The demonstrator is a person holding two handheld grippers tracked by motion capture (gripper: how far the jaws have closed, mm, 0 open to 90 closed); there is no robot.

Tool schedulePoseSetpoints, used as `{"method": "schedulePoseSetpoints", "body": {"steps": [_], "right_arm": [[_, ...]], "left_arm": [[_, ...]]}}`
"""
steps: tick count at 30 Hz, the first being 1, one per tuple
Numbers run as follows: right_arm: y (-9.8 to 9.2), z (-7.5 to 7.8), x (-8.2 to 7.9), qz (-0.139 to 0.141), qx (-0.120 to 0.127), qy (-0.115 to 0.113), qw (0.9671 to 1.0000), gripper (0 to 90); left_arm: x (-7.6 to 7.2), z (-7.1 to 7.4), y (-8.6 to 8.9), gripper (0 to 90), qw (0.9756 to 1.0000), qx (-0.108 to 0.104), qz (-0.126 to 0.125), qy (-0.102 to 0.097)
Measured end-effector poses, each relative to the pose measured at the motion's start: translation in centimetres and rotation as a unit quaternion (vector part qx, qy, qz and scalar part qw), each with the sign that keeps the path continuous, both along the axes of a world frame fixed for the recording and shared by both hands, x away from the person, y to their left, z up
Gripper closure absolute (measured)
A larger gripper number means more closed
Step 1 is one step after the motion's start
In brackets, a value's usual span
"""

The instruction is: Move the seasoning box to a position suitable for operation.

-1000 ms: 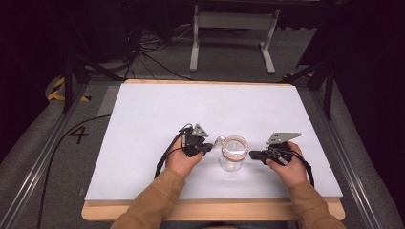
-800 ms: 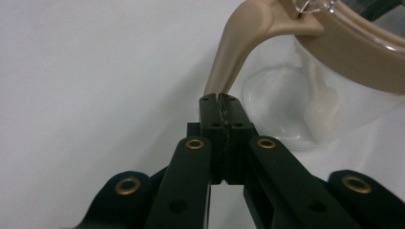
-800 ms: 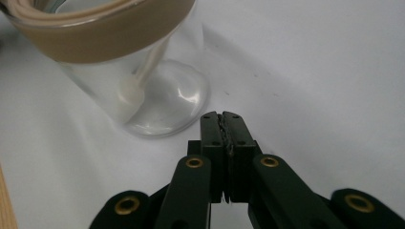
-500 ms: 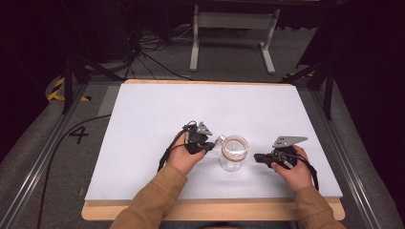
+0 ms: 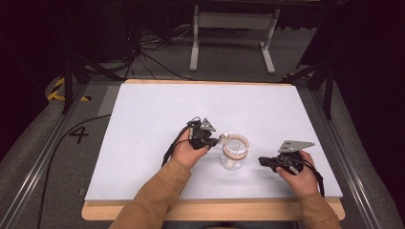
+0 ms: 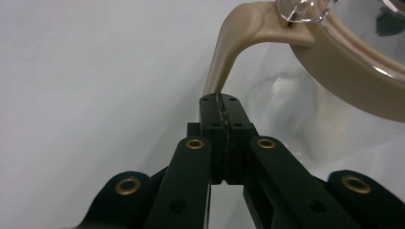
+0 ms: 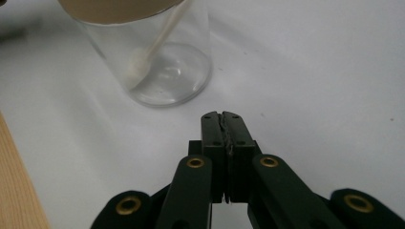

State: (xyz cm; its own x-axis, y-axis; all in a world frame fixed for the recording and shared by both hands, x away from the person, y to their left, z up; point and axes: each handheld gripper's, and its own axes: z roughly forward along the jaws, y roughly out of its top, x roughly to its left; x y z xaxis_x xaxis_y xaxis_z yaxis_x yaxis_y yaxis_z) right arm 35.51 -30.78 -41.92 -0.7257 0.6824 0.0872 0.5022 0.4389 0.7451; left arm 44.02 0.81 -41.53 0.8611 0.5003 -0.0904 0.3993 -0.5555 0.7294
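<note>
On the white table (image 5: 143,119), left hand-held gripper (image 6: 222,102) clamping jar (image 5: 234,152) tab (image 6: 229,52), right hand-held gripper (image 7: 223,119) closed, empty, beside it.

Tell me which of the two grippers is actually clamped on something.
The left gripper: it is pinched shut on the jar's tan tab. The right gripper is shut too, but on nothing, short of the jar.

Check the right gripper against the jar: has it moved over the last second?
Yes. The right gripper has drawn back from the glass jar, toward the table's right edge and slightly nearer the person.
</note>
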Motion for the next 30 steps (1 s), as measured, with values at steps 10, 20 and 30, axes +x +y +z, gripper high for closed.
{"method": "schedulePoseSetpoints", "body": {"steps": [10, 20, 30], "right_arm": [[-1.2, 0.0, -1.2, -0.022, 0.0, -0.004, 0.9998, 89.5], [0.4, 0.2, 0.1, 0.002, -0.001, -0.004, 1.0, 89.6], [0.7, 1.6, 2.2, 0.022, 0.005, -0.007, 0.9997, 89.7]], "left_arm": [[1.1, -0.1, -0.4, 88.9, 0.9998, -0.018, -0.007, 0.001], [-0.4, 2.1, 2.9, 86.1, 0.9997, -0.018, 0.015, -0.001], [-2.5, 3.8, 7.3, 86.2, 0.998, -0.025, 0.057, 0.007]]}}
